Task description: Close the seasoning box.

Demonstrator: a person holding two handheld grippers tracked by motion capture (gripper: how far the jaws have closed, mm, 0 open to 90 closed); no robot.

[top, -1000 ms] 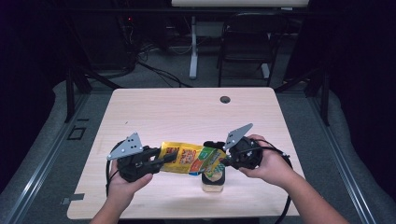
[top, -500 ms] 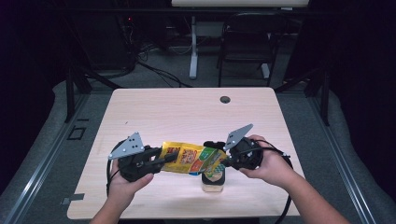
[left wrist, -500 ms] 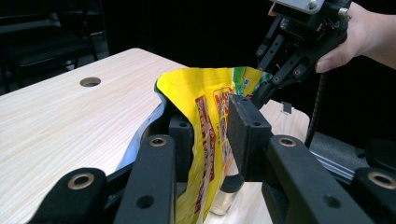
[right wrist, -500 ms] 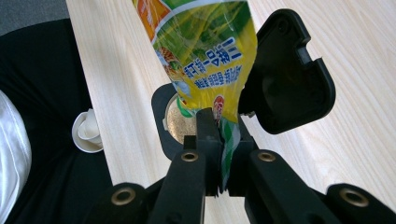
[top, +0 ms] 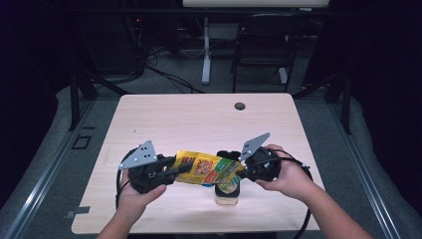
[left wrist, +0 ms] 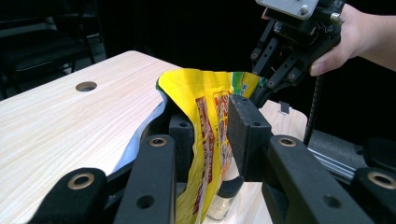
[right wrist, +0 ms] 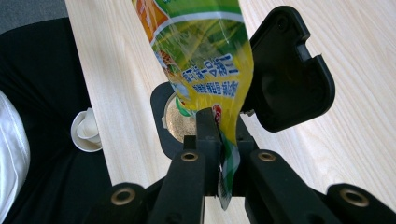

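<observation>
The yellow packet [top: 206, 169] hangs in the air between my two hands, stretched sideways above the near part of the table [top: 199, 119], and I hold it at both ends. My left claw [top: 171, 172] pinches its left end: in the left gripper view the packet [left wrist: 210, 121] runs between the two black pads [left wrist: 245, 133], which stand partly apart with the bulging end of it caught between them. My right claw [top: 239, 172] is pressed nearly together on the right end; in the right gripper view the jaws clamp the thin green and yellow edge of the packet [right wrist: 210, 60], and a bit of that edge sticks out below them. Right under this end stands a small jar [top: 228, 191] on the table, its mouth [right wrist: 180, 121] open, with its black flip lid [right wrist: 289, 74] swung back on the right of it in the right gripper view. Whether the packet touches the jar I cannot tell. Far across the table, near its far edge and well apart from my hands, is a small round hole [top: 240, 106] in the wood.
</observation>
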